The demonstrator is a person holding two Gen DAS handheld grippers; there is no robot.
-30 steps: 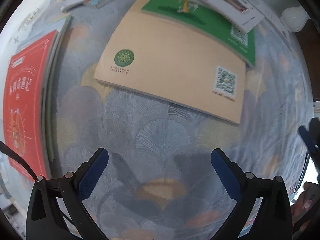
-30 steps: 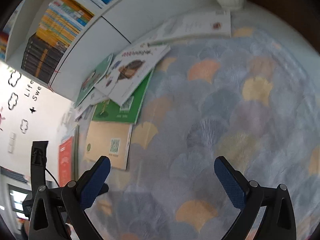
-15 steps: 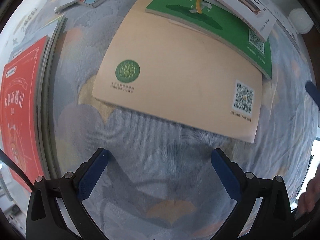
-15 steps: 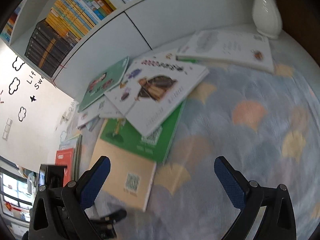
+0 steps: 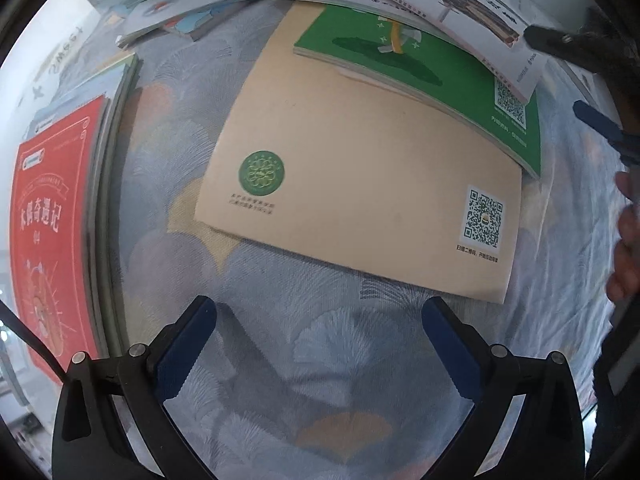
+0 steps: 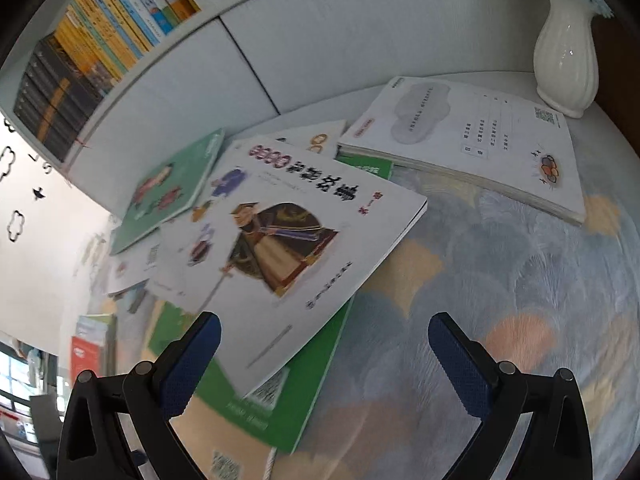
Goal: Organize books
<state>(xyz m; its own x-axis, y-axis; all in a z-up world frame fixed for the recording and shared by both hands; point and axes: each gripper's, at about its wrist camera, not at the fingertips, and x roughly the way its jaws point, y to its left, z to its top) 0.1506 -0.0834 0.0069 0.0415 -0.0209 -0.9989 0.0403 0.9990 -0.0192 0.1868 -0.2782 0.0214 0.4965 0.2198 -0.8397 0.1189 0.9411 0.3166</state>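
Left wrist view looks steeply down, close over tan book [image 5: 360, 184]; right wrist view faces forward toward bookshelf [image 6: 100, 40]; both share green book [image 5: 436, 76].

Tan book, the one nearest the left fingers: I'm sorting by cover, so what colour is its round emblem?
Green, on the tan book; clearest in the left wrist view.

Left hand-held gripper [image 5: 320, 344] and right hand-held gripper [image 6: 324, 354] gape wide, empty.
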